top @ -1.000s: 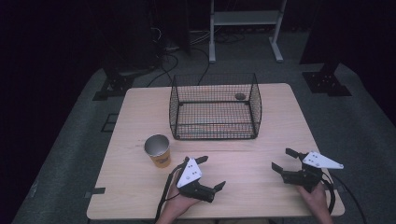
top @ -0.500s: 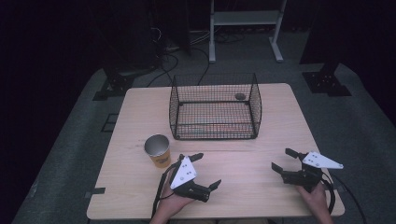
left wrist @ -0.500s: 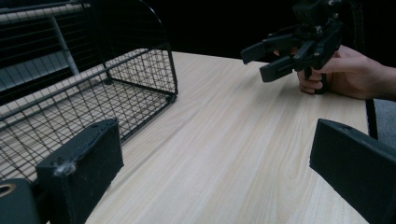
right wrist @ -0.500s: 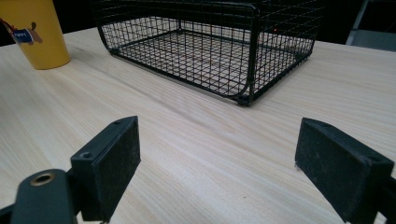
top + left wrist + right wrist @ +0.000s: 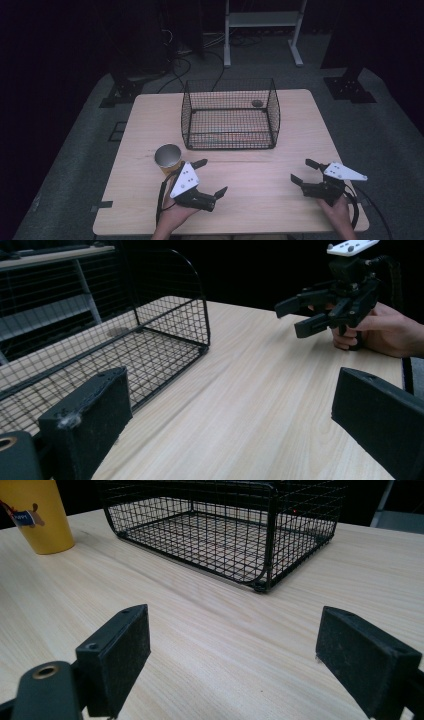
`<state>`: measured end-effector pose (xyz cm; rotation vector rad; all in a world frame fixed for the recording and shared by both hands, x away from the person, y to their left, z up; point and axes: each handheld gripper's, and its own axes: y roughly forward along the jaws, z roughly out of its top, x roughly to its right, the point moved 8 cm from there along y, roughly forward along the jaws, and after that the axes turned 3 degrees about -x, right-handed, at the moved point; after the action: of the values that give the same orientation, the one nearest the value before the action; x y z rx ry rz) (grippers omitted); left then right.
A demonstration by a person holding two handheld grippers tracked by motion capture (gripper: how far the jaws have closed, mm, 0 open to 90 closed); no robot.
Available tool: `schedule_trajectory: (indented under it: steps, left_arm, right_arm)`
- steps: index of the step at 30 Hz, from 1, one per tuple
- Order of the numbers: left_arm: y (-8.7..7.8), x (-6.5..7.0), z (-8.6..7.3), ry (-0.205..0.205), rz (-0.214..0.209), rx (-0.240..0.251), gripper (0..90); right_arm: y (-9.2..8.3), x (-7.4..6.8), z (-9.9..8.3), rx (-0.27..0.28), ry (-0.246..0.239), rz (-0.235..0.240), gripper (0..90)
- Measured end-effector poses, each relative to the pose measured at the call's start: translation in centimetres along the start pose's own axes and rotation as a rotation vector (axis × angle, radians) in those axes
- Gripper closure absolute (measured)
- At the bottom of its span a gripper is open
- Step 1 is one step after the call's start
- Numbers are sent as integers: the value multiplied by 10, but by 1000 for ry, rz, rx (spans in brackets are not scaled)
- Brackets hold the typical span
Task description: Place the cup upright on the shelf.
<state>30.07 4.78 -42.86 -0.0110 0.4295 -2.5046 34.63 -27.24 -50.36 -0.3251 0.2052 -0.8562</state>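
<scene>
Light wooden rectangular table (image 5: 280,200): bare grain across the near half; nothing is held against it, so a knocked item would slide freely toward an edge

Black wire-mesh basket, open-topped (image 5: 230,115): stands at the far middle of the table, a small dark round object (image 5: 257,103) lying at its far right corner, kind not to be told. The mesh is light and could be shoved or snagged if a jaw tip were driven into a wall

Yellow paper cup with a small printed figure, open mouth up (image 5: 168,157): stands upright on the near left part of the table, left of the basket's near corner and just beside the left gripper. It is judged the thing nearest to being handled. Risk: a thin, seemingly empty cup may be tipped by a sideways brush of the jaw, or crushed if pinched hard at the rim

Left gripper, black two-jaw tool with grey plate (image 5: 209,179): jaws spread wide, nothing between them; held above the table near left. Its far jaw stands close to the cup, so a careless swing is the likeliest cause of a spill

Right gripper, same make (image 5: 303,172): jaws spread, empty, near right, well apart from cup and basket; little hazard is judged here
</scene>
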Motion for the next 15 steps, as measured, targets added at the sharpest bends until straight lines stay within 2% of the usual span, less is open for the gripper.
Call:
schedule_trajectory:
  steps: [9, 14, 15]
  left_arm:
    - [-16, -11, 8, 15, 34, 9, 21]
    - [-24, -17, 11, 13, 53, 16, 21]
    - [-29, -22, 12, 4, 70, 23, 21]
  right_arm:
    - [0, 0, 0, 0, 0, 2, 131]
    - [0, 0, 0, 0, 2, 3, 131]
    - [0, 0, 0, 0, 2, 2, 131]
